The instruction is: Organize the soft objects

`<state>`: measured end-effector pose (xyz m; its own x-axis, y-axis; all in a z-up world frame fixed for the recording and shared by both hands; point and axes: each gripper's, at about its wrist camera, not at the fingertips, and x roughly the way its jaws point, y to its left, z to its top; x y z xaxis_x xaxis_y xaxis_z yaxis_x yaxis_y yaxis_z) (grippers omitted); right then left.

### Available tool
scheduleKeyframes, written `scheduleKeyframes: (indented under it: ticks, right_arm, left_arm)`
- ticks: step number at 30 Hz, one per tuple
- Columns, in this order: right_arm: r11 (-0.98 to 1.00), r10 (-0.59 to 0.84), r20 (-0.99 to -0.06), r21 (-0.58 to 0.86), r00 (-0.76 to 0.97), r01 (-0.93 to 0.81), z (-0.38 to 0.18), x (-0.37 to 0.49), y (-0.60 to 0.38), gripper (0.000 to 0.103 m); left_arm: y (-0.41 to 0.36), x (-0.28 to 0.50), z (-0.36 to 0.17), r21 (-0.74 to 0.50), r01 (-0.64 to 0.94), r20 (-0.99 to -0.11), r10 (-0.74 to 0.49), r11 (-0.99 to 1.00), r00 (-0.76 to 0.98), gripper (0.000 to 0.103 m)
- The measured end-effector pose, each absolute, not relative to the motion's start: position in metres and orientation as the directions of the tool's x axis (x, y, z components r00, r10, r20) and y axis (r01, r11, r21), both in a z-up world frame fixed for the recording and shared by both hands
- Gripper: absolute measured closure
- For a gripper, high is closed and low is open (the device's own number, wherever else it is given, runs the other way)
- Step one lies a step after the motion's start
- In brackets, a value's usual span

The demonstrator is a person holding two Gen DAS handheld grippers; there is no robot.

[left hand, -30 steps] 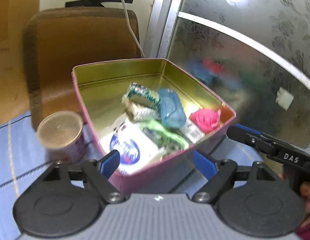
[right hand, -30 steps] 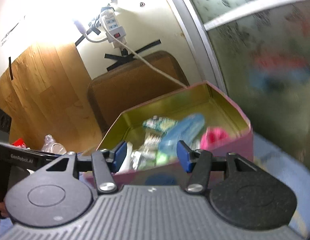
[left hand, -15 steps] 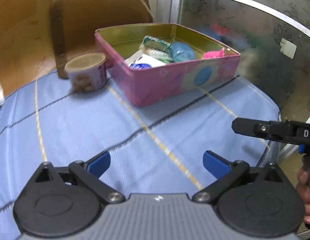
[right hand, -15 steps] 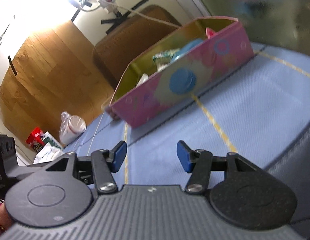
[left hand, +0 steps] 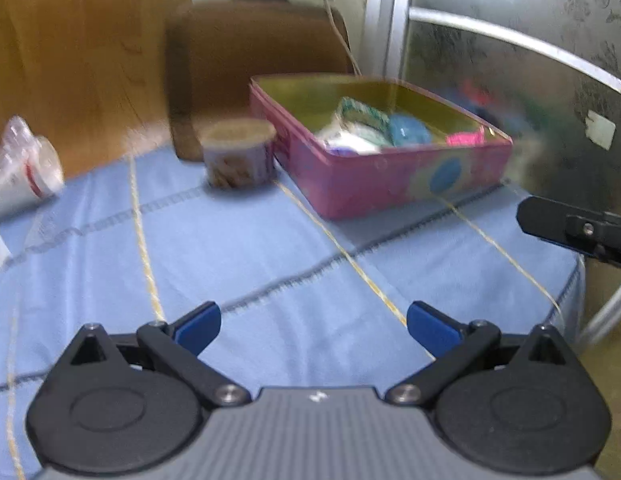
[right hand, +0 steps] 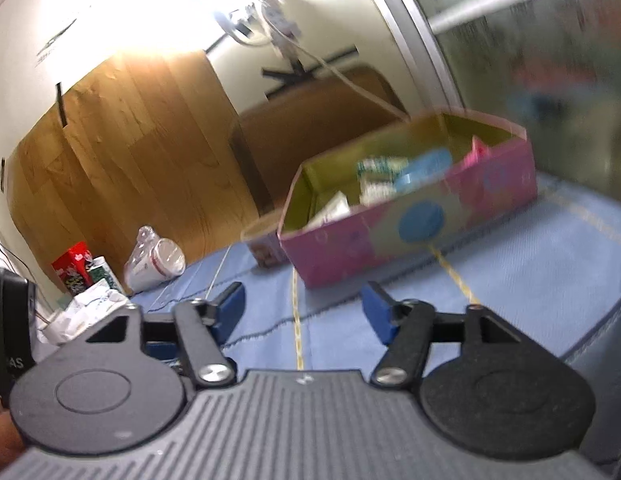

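A pink tin box (left hand: 390,184) with a gold inside stands at the far right of the blue tablecloth (left hand: 270,264). It holds several soft items: a blue one (left hand: 408,132), a pink one (left hand: 464,138), green-and-white packets (left hand: 360,114). The box also shows in the right wrist view (right hand: 390,236). My left gripper (left hand: 313,326) is open and empty, well back from the box over the cloth. My right gripper (right hand: 302,306) is open and empty, low over the cloth; part of it shows at the right edge of the left wrist view (left hand: 570,228).
A round lidded tub (left hand: 238,152) stands just left of the box. A brown chair back (left hand: 250,60) is behind them. A plastic-wrapped cup (left hand: 22,168) lies at the cloth's left edge, near a red carton (right hand: 72,268) and crumpled paper (right hand: 90,306). Frosted glass door on the right.
Both grippers have pulled back from above the box to a distance over the cloth. Both stay open and empty. The box has not moved.
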<state>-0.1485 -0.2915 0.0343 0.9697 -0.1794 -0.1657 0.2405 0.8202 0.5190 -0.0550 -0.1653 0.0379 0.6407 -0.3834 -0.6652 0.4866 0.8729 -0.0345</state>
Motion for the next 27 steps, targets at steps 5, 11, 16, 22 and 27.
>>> scheduleKeyframes:
  ticks: [5,11,16,22,27]
  right_arm:
    - [0.864,-0.252,-0.097,0.425,0.963,0.269,0.046,-0.15,-0.272,0.006]
    - [0.891,-0.292,-0.03,0.355,0.956,0.283,0.056,-0.154,-0.262,0.0]
    - [0.895,-0.284,0.001,0.359,0.959,0.265,0.064,-0.152,-0.266,0.0]
    - [0.895,-0.26,0.004,0.376,0.965,0.24,0.06,-0.15,-0.267,0.0]
    - [0.89,-0.254,-0.006,0.39,0.967,0.236,0.057,-0.15,-0.269,0.0]
  left_arm:
    - [-0.167,-0.072,0.055,0.048,0.467,-0.574,-0.358,0.883,0.736,0.0]
    - [-0.162,-0.078,0.073,0.031,0.429,-0.513,-0.354,0.903,0.782,0.0]
    - [-0.152,-0.076,0.08,-0.028,0.393,-0.498,-0.353,0.919,0.792,0.0]
    - [-0.144,-0.074,0.074,-0.038,0.337,-0.526,-0.306,0.941,0.793,0.0]
    - [-0.144,-0.072,0.07,-0.03,0.3,-0.549,-0.266,0.954,0.792,0.0]
